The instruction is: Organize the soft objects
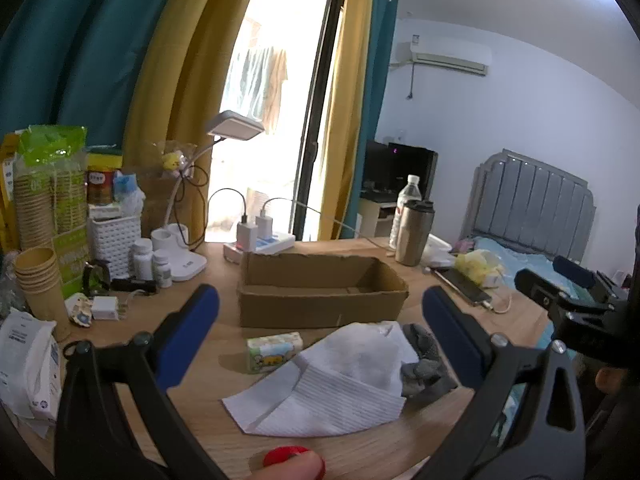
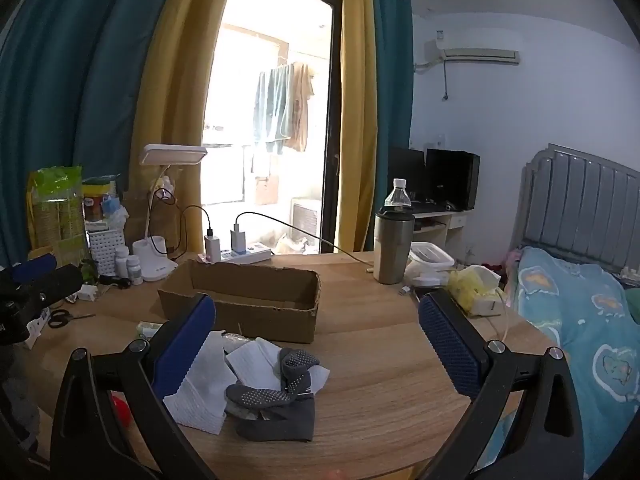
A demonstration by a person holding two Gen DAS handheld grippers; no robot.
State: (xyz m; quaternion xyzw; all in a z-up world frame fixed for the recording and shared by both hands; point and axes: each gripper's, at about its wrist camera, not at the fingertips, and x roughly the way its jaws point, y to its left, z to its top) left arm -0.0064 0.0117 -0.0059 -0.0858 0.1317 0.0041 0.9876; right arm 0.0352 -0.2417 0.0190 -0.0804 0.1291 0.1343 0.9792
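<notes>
An open, empty cardboard box [image 1: 320,288] stands mid-table; it also shows in the right wrist view [image 2: 248,304]. In front of it lie a white cloth [image 1: 340,384], grey grip socks [image 1: 424,364] and a small tissue pack [image 1: 274,350]. In the right wrist view the white cloth [image 2: 208,380] sits left of the grey socks [image 2: 276,396]. My left gripper [image 1: 320,344] is open above the cloth. My right gripper [image 2: 316,344] is open above the socks, holding nothing. The right gripper also shows at the right edge of the left wrist view [image 1: 560,292].
Paper cups [image 1: 38,280], pill bottles [image 1: 152,260], a white basket [image 1: 114,240] and a desk lamp [image 1: 236,126] crowd the left. A power strip [image 1: 264,242], steel tumbler [image 1: 414,232], water bottle [image 2: 398,198], phone [image 1: 464,286] and yellow bag [image 2: 472,286] stand behind. A bed [image 2: 580,312] lies right.
</notes>
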